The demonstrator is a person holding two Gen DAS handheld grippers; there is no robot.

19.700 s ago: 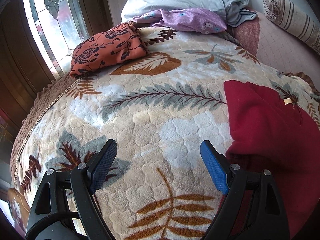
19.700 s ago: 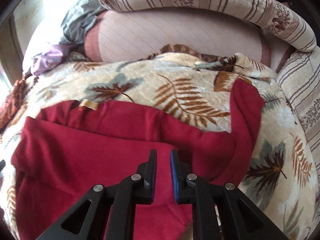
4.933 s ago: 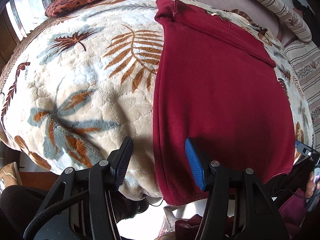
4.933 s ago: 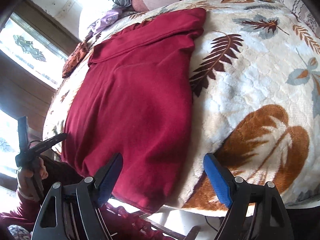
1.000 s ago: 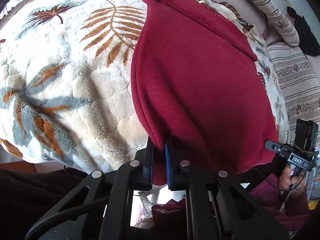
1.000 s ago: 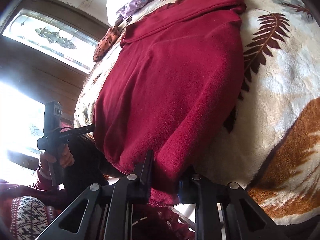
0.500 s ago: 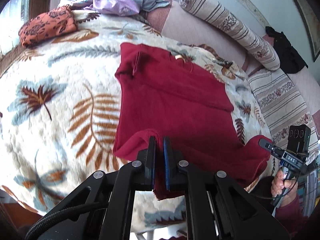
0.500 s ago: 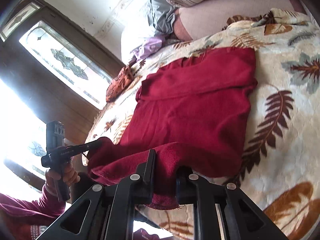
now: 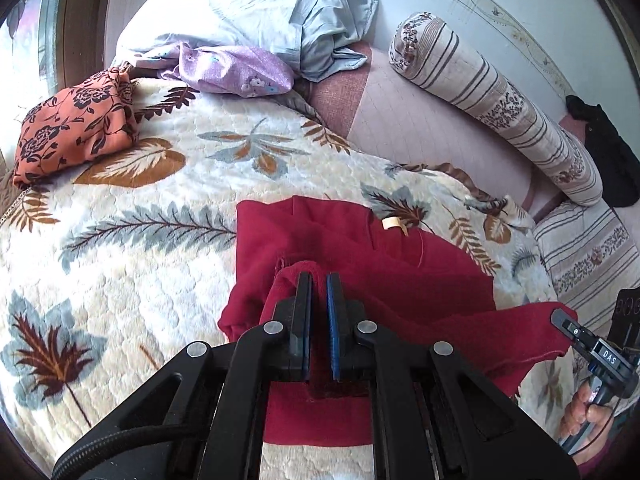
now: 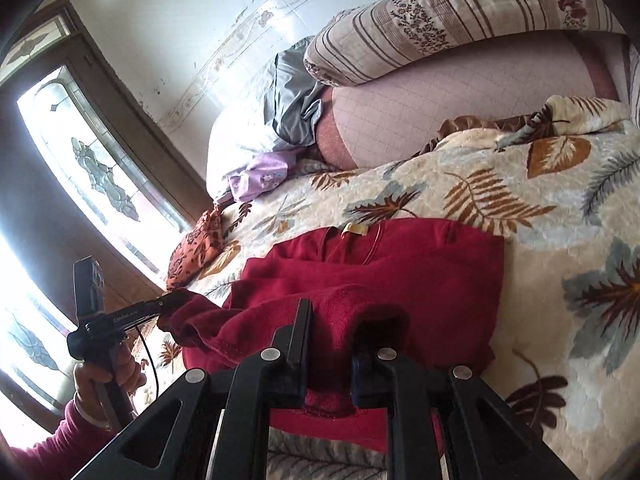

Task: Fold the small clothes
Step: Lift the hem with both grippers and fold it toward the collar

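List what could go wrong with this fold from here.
1. The left gripper and right gripper each pinch a hem corner of the red garment; the span between them sags, so it may land wrinkled.
2. The right grip looks bunched and could slip.
3. The plush leaf blanket may drag the lower layer askew.

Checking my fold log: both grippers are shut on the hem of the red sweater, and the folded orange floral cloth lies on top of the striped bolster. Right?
Not quite. The orange floral cloth lies on the leaf-print blanket by the window, far from the striped bolster, as the left wrist view shows. Both the left gripper and right gripper are shut on the red sweater hem.
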